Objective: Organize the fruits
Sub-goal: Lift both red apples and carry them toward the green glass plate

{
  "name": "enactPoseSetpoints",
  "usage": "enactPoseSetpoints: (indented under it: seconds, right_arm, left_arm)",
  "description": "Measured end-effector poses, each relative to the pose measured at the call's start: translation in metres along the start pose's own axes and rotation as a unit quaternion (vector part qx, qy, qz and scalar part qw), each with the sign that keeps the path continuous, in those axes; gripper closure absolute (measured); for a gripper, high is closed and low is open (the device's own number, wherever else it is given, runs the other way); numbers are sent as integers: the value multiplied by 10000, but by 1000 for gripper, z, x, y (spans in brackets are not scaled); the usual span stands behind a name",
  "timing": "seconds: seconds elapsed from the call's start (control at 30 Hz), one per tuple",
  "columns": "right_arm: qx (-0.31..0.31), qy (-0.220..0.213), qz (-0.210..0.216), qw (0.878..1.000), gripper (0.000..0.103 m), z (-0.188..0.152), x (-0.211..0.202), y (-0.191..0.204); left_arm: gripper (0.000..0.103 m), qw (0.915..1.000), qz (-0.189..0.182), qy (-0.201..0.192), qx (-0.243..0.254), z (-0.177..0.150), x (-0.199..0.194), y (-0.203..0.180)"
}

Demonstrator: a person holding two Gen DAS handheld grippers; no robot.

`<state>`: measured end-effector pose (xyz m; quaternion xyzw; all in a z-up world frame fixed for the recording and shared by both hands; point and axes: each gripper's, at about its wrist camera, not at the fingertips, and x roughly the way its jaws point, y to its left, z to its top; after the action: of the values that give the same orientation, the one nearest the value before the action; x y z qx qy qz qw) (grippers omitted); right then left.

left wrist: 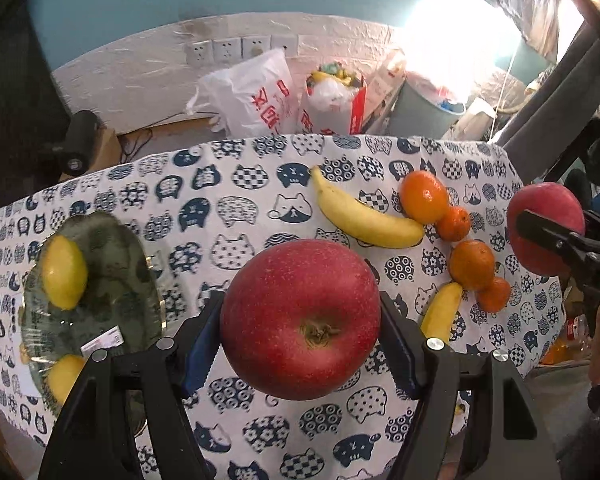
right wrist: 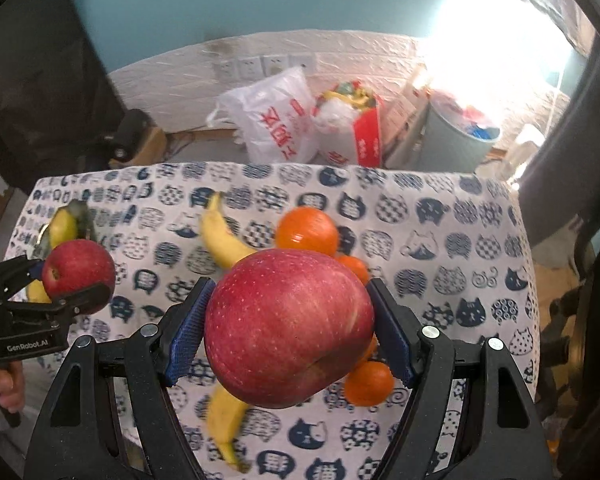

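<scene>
My left gripper (left wrist: 300,320) is shut on a red apple (left wrist: 300,318), held above the cat-print tablecloth (left wrist: 240,208). My right gripper (right wrist: 290,320) is shut on a second red apple (right wrist: 288,328). The right gripper's apple also shows in the left wrist view (left wrist: 540,216) at the right; the left gripper's apple also shows in the right wrist view (right wrist: 78,268) at the left. A glass plate (left wrist: 112,264) at the table's left holds two lemons (left wrist: 64,272). Two bananas (left wrist: 364,216) and several oranges (left wrist: 424,196) lie on the cloth to the right.
Behind the table's far edge stand plastic bags (left wrist: 256,92), a red and white bag (left wrist: 332,100) and a grey bin (left wrist: 428,108) against a white wall. A dark chair (right wrist: 560,160) stands at the right.
</scene>
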<state>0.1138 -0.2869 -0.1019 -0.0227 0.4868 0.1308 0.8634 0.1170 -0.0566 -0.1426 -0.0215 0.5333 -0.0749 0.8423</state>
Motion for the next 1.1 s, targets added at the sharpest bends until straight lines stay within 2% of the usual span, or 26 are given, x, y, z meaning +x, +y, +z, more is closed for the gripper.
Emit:
enactPoseSetpoints:
  seconds: [0.43,0.83,1.1]
  right_arm:
    - [-479,-56,274,9985,27,11,-4,61]
    - [-834,-10,496,9953,27,20,7,119]
    - [-1050,76,650,9923,27,26,23,156]
  left_arm:
    - [29,9992,-8,-279,-302,-15,-38,36]
    - [29,9969,136,-289,-721,-30,-41,84]
    - [29,9939,190,-150,-1076,-44,-30,121]
